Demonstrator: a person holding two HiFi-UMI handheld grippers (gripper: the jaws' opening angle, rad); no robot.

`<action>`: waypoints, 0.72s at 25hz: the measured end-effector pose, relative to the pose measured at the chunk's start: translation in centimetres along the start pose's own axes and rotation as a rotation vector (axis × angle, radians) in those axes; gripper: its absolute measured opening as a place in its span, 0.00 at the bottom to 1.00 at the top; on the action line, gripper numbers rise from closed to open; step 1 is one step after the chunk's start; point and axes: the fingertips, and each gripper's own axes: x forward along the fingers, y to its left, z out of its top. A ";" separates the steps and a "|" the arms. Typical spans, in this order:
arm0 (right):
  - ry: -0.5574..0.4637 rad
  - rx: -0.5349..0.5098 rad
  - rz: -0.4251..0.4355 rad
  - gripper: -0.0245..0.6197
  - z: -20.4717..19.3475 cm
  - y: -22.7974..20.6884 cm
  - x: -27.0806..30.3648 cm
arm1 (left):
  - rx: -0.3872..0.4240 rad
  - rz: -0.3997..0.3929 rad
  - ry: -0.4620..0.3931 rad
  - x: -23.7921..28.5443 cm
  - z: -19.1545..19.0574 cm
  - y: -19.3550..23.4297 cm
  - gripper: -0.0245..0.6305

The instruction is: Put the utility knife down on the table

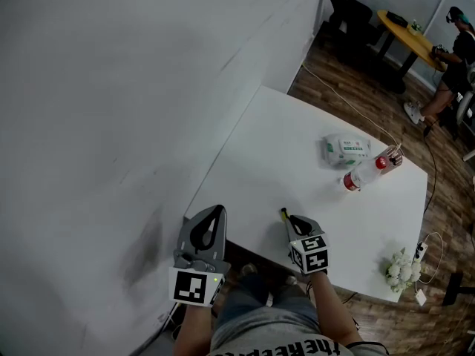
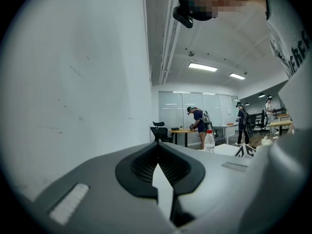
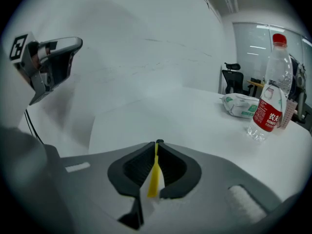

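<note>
White tabletop point(image 1: 297, 162) beside a blank office wall point(image 1: 111, 87): with the forearm reaching forward, the right gripper point(image 1: 295, 221) hangs over the table's near edge, its jaws clamped on a yellow utility knife point(image 3: 154, 177). The left gripper point(image 1: 215, 212), off the table beside the wall, is closed on nothing.

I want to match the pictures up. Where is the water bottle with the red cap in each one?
Head view: the water bottle is right of centre, on the white table.
Left gripper view: the bottle is small, just right of centre.
Right gripper view: the bottle is big, near the right edge.
Shared landmark: the black office chair beyond the table.
</note>
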 end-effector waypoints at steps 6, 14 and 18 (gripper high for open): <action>-0.117 0.004 0.021 0.04 2.1 0.2 -2.7 | 0.008 -0.014 -0.016 0.0 0.8 -1.4 0.06; -0.276 0.013 0.047 0.04 5.7 0.2 -6.7 | 0.019 -0.027 -0.004 0.0 1.1 -3.3 0.06; -0.331 -0.004 0.049 0.04 7.0 0.2 -8.7 | 0.021 -0.038 -0.005 0.0 1.2 -4.5 0.06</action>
